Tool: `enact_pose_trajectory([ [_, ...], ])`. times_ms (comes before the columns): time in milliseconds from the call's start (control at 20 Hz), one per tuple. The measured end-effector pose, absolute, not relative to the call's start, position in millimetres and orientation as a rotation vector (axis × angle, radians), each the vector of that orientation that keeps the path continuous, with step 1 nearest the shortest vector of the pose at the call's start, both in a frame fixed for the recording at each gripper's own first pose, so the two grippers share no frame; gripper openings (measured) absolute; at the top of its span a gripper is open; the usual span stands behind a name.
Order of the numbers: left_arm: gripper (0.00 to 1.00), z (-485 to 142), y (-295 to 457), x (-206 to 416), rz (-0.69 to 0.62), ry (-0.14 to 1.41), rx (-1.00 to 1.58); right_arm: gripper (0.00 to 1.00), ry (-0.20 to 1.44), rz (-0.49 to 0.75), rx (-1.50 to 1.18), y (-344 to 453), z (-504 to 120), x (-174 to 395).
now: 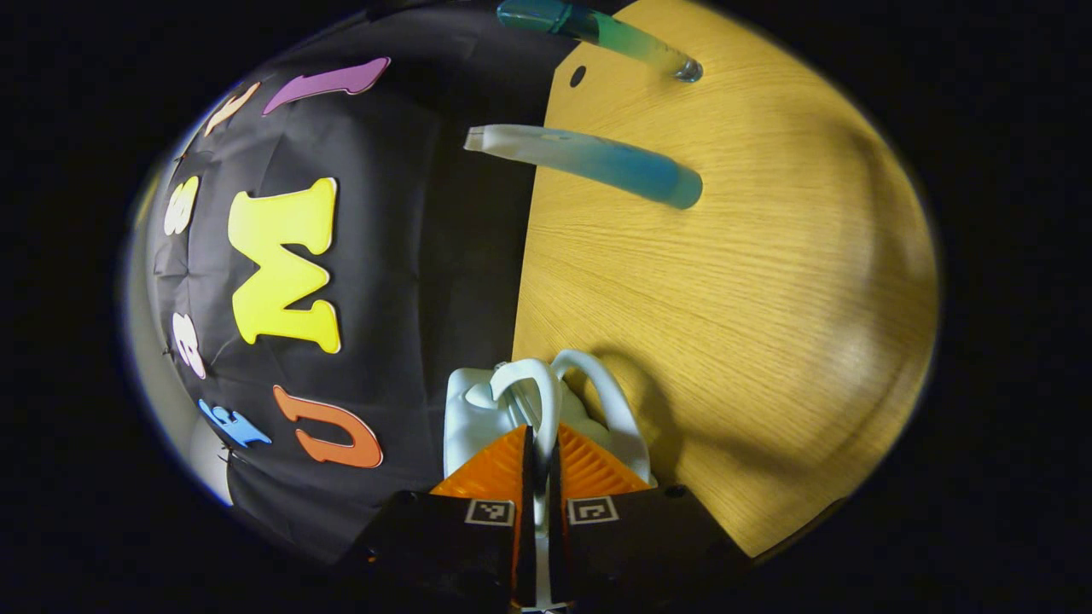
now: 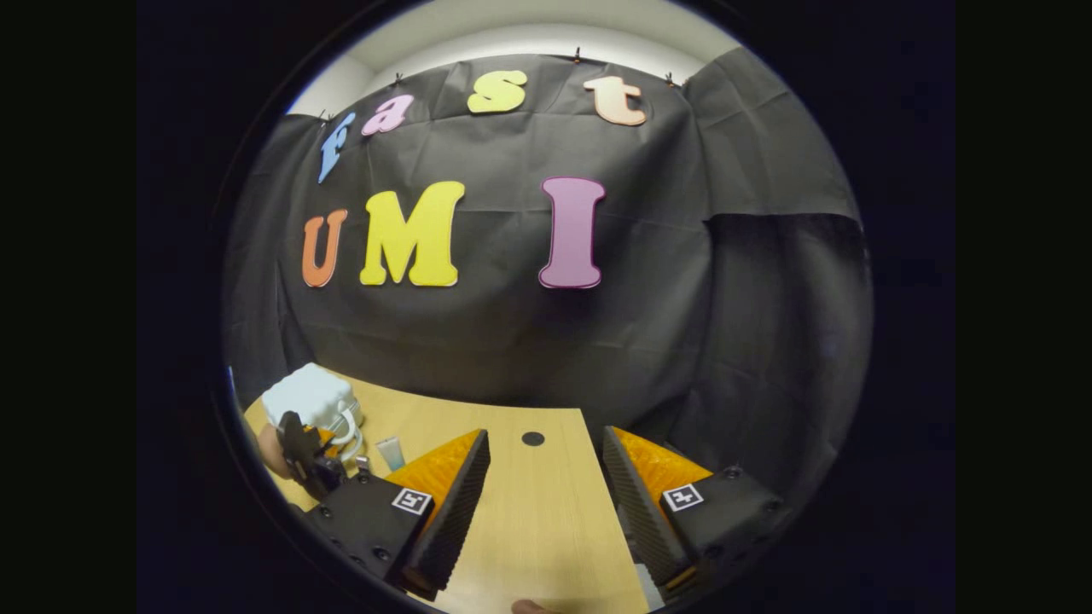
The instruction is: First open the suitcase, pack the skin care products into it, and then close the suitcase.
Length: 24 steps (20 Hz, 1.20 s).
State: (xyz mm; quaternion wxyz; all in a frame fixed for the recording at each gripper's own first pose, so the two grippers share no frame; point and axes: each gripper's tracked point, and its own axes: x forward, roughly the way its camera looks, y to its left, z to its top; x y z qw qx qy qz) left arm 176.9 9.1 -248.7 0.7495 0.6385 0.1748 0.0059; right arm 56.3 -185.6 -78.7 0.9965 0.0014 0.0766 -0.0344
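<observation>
In the left gripper view, the left claw (image 1: 539,460) is almost closed, and its two orange fingers (image 1: 490,469) press from both sides on a thin white handle (image 1: 536,394) of the small white suitcase (image 1: 478,409). The suitcase sits directly in front of the fingertips, at the edge of the wooden counter (image 1: 751,324), and it looks closed. A second white loop of the handle stands just to the right of the fingers and is not held. Farther on the counter lie two skin care tubes: a white and blue tube (image 1: 597,162) that reaches over the counter edge, and a green tube (image 1: 606,34) beyond it. Both are well apart from the claw and from the suitcase. A small dark hole (image 1: 577,76) is in the counter between the two tubes.

In the right gripper view, the right claw (image 2: 546,477) is wide open and holds nothing; bare counter (image 2: 546,529) shows between its fingers. The suitcase (image 2: 307,396) is far to the left of this claw, near the left edge of the counter, and the other claw (image 2: 311,456) with a hand (image 2: 273,452) is at its handles. One small tube (image 2: 391,452) lies just right of the suitcase, beside the left finger of the right claw. The same dark hole (image 2: 532,438) is ahead, between the fingers.
</observation>
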Motion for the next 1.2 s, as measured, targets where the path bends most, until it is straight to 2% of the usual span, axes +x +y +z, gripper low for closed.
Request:
enact_pose_trajectory([
  [50, 0.05, -245.2, 9.4, 174.2, 0.007, 0.378, 1.354, 0.79, 0.148, -0.059, 0.009, -181.2, -74.3, 56.3],
  [150, 0.03, -227.1, 14.9, 168.4, 0.011, 0.365, 1.256, 0.80, 0.136, -0.058, -0.004, -169.6, -66.4, 58.2],
  [550, 0.02, -109.4, 64.4, 140.6, 0.032, 0.198, 0.831, 0.79, 0.107, -0.056, -0.036, -84.9, -40.0, 60.6],
  [900, 0.02, -30.4, 183.6, 108.9, 0.118, 0.140, 0.532, 0.80, 0.055, -0.058, -0.062, -8.5, -11.8, 55.4],
  [1200, 0.02, -37.1, 314.6, 105.9, 0.222, 0.114, 0.462, 0.80, 0.067, -0.097, -0.080, 28.8, -13.0, 45.2],
])
